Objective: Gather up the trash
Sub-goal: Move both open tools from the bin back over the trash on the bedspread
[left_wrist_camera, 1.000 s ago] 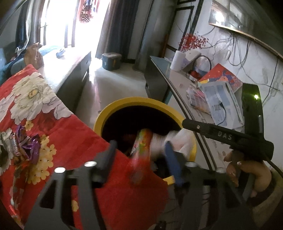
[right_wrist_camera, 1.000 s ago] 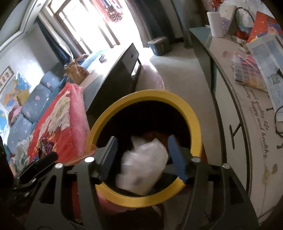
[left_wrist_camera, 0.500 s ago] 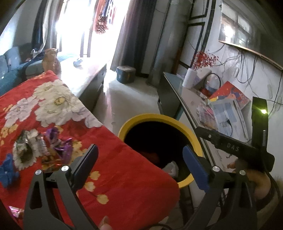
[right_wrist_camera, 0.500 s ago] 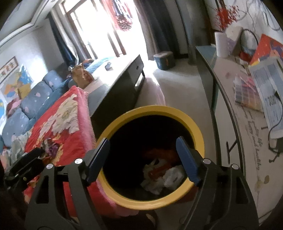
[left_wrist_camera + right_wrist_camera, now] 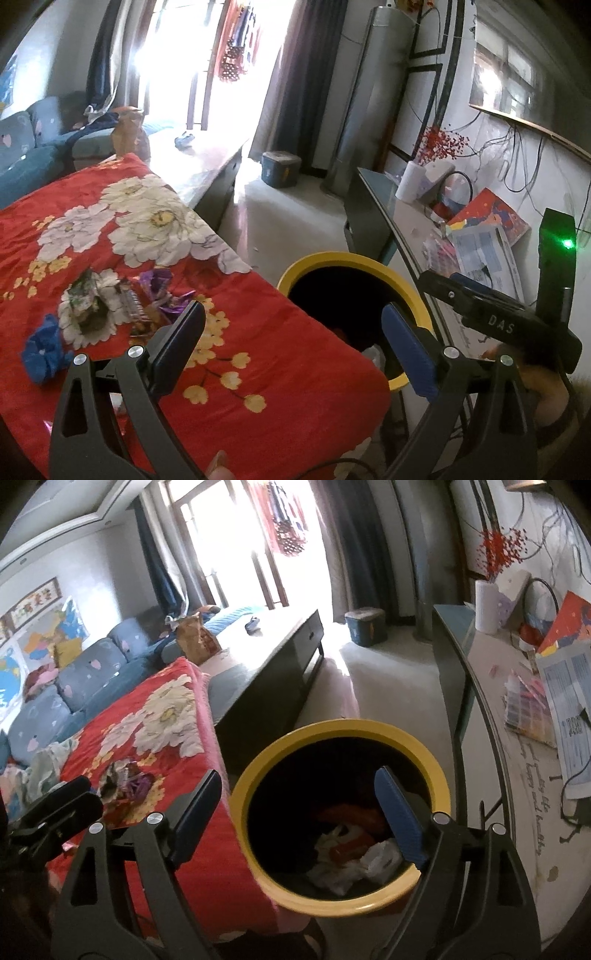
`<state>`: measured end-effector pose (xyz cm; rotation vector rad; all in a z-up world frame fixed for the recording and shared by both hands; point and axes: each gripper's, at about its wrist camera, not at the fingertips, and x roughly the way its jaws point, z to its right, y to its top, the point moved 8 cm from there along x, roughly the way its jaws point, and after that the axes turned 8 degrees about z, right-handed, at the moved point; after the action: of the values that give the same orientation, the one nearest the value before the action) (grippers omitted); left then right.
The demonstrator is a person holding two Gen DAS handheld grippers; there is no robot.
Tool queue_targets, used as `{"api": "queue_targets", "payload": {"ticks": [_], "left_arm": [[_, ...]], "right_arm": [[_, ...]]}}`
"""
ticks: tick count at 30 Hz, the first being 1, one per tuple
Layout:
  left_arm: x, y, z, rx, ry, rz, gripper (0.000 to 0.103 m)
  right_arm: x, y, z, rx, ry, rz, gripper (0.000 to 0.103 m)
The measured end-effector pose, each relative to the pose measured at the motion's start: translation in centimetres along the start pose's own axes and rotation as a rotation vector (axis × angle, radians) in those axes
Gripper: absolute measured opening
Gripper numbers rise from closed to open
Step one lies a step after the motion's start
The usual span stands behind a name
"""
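A yellow-rimmed bin (image 5: 417, 291) (image 5: 288, 749) stands beside a low table under a red flowered cloth (image 5: 258, 350) (image 5: 207, 834). White crumpled paper (image 5: 376, 860) and a red-orange wrapper (image 5: 351, 814) lie inside the bin. Purple and silver wrappers (image 5: 155, 295) (image 5: 129, 781) and a blue scrap (image 5: 42, 349) rest on the cloth. My left gripper (image 5: 291, 338) is open and empty over the cloth's near corner. My right gripper (image 5: 295, 799) hangs over the bin's mouth, its jaws still opening with nothing between them; it also shows at the right in the left wrist view (image 5: 491, 299).
A glass-topped side table (image 5: 517, 775) with papers, a paper roll (image 5: 487, 605) and cables runs along the right wall. A dark low cabinet (image 5: 280, 664) and a blue sofa (image 5: 88, 675) lie beyond the red cloth. Bare floor (image 5: 291, 218) stretches toward the bright window.
Both grippers let their trash fall into the bin, spread their jaws wide, and rose back from it. More of the red cloth and its wrappers came into the left view.
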<state>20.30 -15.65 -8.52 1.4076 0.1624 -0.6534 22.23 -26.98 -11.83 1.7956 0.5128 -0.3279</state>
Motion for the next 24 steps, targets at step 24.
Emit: {"api": "queue_targets", "payload": {"ticks": [24], "left_arm": [[-4.3,1.1,-8.0,-0.099,0.142,0.078,0.093]], "right_arm": [[-1.2,-1.0,-8.6,-0.126,0.169,0.003,0.077]]}}
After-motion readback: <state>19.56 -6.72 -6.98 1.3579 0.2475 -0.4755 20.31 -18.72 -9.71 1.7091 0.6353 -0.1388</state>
